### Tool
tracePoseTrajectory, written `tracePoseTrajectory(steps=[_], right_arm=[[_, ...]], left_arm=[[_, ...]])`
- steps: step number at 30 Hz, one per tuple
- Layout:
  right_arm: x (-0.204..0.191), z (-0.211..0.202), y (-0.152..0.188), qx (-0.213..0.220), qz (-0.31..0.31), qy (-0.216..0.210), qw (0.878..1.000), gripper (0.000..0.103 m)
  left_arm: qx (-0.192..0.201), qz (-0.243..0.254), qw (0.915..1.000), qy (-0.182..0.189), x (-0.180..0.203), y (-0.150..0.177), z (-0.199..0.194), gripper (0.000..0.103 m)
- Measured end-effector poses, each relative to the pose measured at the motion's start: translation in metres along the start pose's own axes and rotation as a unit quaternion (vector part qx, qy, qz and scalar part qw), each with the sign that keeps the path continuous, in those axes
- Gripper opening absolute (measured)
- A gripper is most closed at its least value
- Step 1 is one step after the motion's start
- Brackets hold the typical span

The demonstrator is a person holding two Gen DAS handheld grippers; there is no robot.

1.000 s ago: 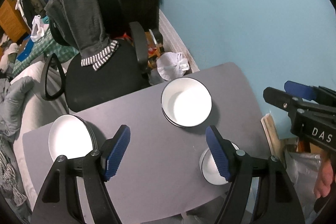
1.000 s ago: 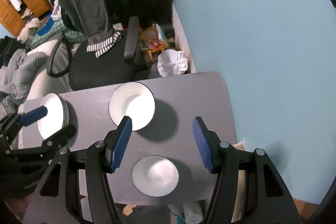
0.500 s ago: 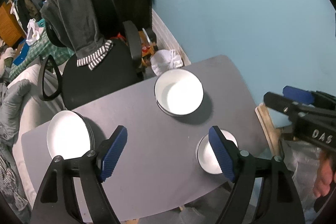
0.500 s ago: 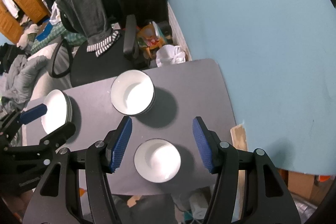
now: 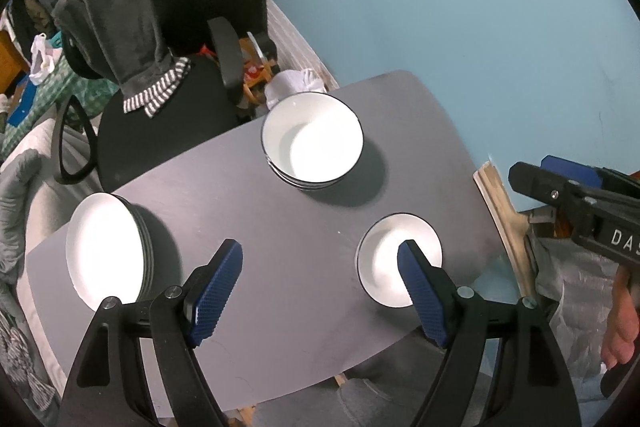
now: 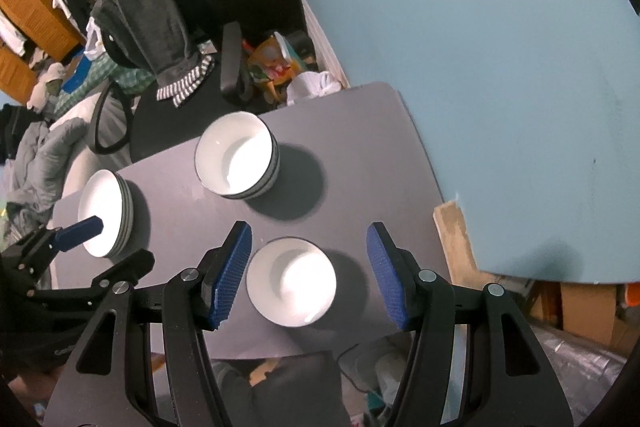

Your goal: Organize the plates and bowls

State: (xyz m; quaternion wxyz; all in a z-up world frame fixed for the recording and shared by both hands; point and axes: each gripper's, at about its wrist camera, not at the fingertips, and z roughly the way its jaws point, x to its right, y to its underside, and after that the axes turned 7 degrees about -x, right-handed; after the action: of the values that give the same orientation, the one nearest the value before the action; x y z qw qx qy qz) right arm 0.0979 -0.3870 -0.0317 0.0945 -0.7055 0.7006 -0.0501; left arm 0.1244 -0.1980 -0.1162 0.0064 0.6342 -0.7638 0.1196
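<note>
We look down on a flat grey rectangular bench [image 5: 280, 247] set against a pale blue wall [image 5: 460, 7], with a black office chair [image 5: 168, 107] draped in a dark grey garment at its far left side.

On the bench sit three groups of white, dark-rimmed crockery, well apart from one another. At the far middle is a stack of wide white bowls [image 5: 312, 145]. At the left edge is a second stack of white dishes [image 5: 108, 247]; the fisheye bends them, so we cannot tell whether they are plates or shallow bowls. Near the right is a single small white bowl [image 6: 291, 281], standing upright and alone.

Our left gripper [image 5: 320, 291] hovers above the bench with its blue ribbed fingers [image 5: 216, 291] spread wide, grasping nothing. Our right gripper [image 6: 308, 277] likewise has its fingers [image 6: 232, 275] released and empty; it is lined up over the small bowl, which shows between the two fingers from above. How high it hangs over the bowl we cannot tell.

We judge the crockery to be glazed ceramic: stiff, fairly heavy for its size, smooth and slippery, and liable to chip if knocked against another rim. The best hold on the small bowl is probably a pinch across its rim wall, one finger inside and one outside, kept level and set down gently.
</note>
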Motion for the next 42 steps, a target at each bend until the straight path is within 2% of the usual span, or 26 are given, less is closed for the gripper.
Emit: tracePoseTrajectory(steps=[11,16,23,28,34,42], right_arm=[[0.015,0.018,0.011,-0.019,0.016,0.008,1.0,0.059],[0.02,0.043,0.018,-0.036,0.013,0.023,0.999,0.059],[0.028,0.087,0.03,-0.074,0.019,0.006,0.997,0.059],[0.034,0.115,0.036,-0.094,0.023,0.006,0.995,0.059],[0.04,0.14,0.04,-0.112,0.027,-0.001,0.993,0.059],[0.044,0.16,0.046,-0.118,0.016,0.001,0.993,0.059]], left_arm=[[-0.019,0.016,0.9996,0.012,0.012,-0.003,0.02,0.081],[-0.032,0.019,0.9991,0.022,0.013,-0.002,0.038,0.081],[-0.066,0.013,0.997,0.039,0.015,-0.003,0.075,0.081],[-0.084,0.022,0.9959,0.024,0.02,-0.001,0.101,0.081],[-0.102,0.0,0.9944,0.026,0.017,0.003,0.128,0.081],[-0.122,0.029,0.9919,0.016,0.025,0.009,0.158,0.081]])
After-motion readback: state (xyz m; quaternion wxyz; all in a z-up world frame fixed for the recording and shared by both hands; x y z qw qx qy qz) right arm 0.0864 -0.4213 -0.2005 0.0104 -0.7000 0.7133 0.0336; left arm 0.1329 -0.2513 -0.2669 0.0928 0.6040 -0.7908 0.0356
